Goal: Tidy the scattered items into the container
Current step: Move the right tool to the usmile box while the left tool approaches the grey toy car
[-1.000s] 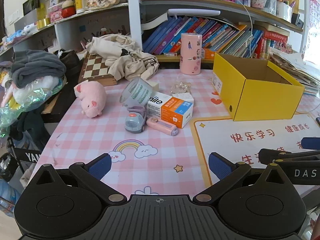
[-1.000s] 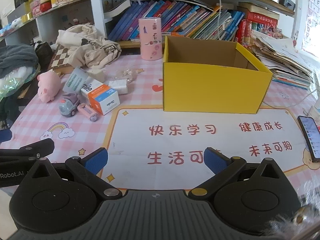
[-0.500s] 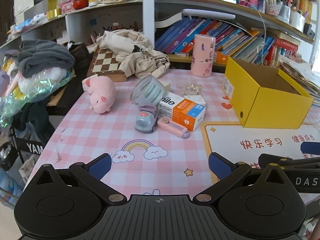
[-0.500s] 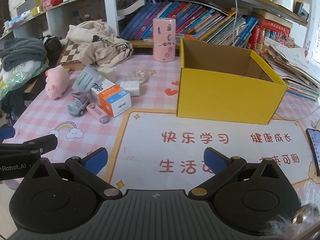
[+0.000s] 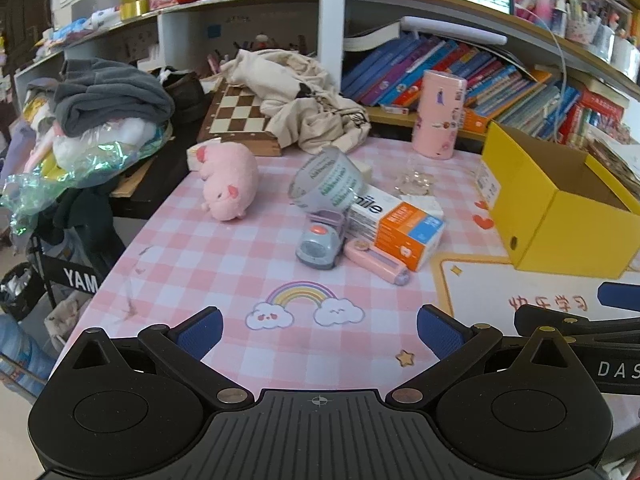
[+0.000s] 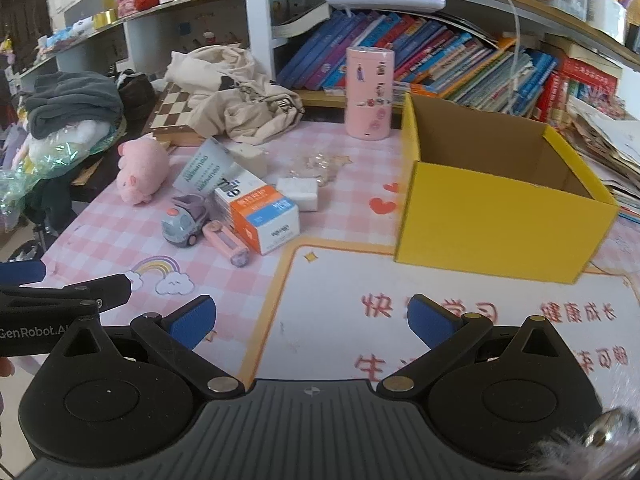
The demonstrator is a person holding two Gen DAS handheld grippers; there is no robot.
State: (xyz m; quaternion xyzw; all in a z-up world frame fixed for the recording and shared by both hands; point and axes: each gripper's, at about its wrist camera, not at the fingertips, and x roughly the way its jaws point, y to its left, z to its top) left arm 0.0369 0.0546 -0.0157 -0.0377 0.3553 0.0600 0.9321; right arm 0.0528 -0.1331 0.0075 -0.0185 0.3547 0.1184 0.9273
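Observation:
An empty yellow cardboard box (image 6: 500, 216) (image 5: 560, 216) stands at the right of the pink checked table. Left of it lie a pink plush pig (image 5: 230, 178) (image 6: 140, 170), a grey cup on its side (image 5: 326, 182), a small toy car (image 5: 320, 240) (image 6: 184, 226), a pink stick-shaped item (image 5: 376, 260), an orange-and-white box (image 5: 400, 226) (image 6: 260, 214), a white packet (image 6: 298, 194) and a clear crinkled wrapper (image 6: 320, 166). My left gripper (image 5: 320, 332) is open and empty, well short of the toy car. My right gripper (image 6: 310, 320) is open and empty over the white mat.
A pink cylinder (image 6: 369, 98), a chessboard (image 5: 240, 114) under a beige cloth bag (image 5: 296, 100), and a bookshelf (image 6: 460, 56) line the back. Clothes and bags (image 5: 100, 120) pile at the left edge. A white printed mat (image 6: 440, 312) covers the table's front right.
Both grippers have swung left and moved a little closer to the items, so the pile and box sit further right in each view. Nothing on the table has moved.

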